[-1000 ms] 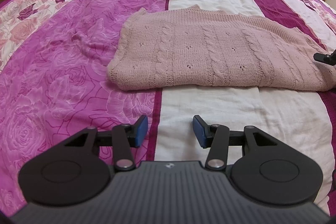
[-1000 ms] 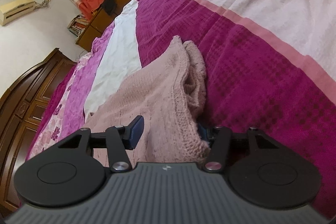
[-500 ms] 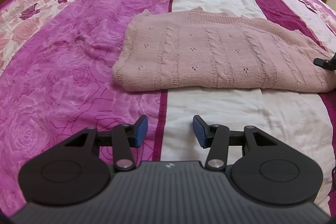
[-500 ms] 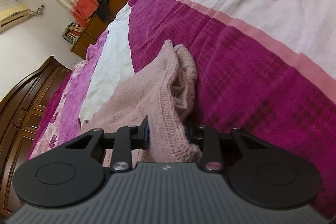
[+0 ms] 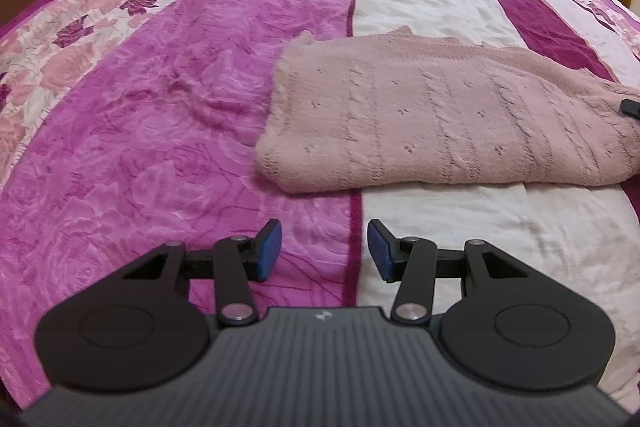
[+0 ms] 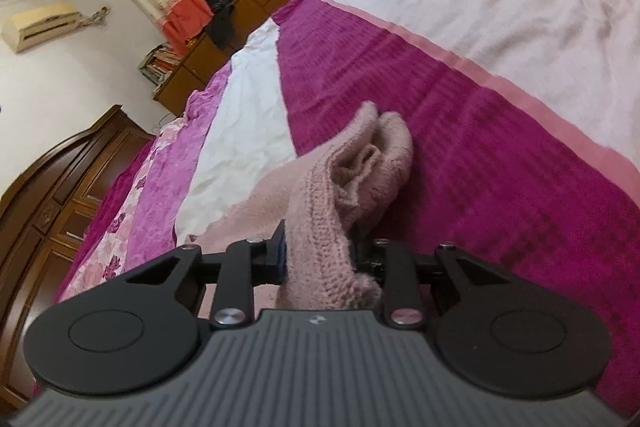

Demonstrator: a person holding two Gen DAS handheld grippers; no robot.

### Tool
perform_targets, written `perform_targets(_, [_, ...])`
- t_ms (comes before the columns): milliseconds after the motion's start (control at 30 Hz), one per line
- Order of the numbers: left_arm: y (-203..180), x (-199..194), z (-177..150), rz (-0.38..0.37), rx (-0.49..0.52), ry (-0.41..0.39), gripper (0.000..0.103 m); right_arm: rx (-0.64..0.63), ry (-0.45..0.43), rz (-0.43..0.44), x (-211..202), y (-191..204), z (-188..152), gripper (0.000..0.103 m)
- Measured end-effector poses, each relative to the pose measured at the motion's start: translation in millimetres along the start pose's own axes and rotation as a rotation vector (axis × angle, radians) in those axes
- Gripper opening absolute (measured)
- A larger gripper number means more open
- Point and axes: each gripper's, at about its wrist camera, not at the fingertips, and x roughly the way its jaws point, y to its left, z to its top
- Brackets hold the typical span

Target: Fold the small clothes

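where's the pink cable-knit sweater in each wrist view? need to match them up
Left wrist: the pink cable-knit sweater lies folded right of centre, ahead of the open left gripper.
Right wrist: its edge sits bottom centre, clamped in the right gripper.
Shared landmark: the dark magenta stripe of the bedspread by the sweater's end.

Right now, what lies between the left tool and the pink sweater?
Only bare bedspread: the left wrist view shows nothing between the open left tool and the sweater.

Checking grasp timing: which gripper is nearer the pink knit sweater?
Right. The right gripper is shut on the pink knit sweater at its end; the left gripper hangs open short of its near edge.
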Motion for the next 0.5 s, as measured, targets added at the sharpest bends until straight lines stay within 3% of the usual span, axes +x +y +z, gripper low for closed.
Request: perform_targets(500, [24,-7,3,0.018,-0.020,-0.020,0.049,-0.100,-0.009,0.040,-7,38,-1,0.029])
